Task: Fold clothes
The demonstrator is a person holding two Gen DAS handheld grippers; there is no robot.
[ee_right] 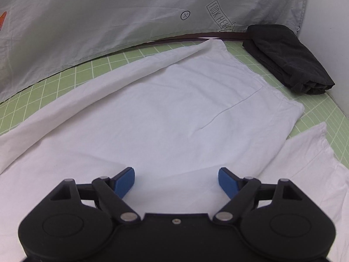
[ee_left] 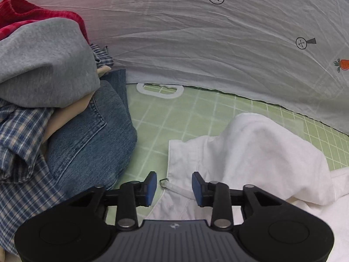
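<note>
White garment (ee_right: 174, 109) lies spread on green grid mat (ee_right: 65, 74); one folded black garment (ee_right: 288, 59) beside it, both grippers, left (ee_left: 174, 187) and right (ee_right: 176, 181), spread and empty

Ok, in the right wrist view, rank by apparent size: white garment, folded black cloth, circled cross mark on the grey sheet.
1. Spread white cotton garment, by far largest.
2. Folded black cloth; farther away, so possibly understated.
3. Circled cross mark, tiny.
</note>
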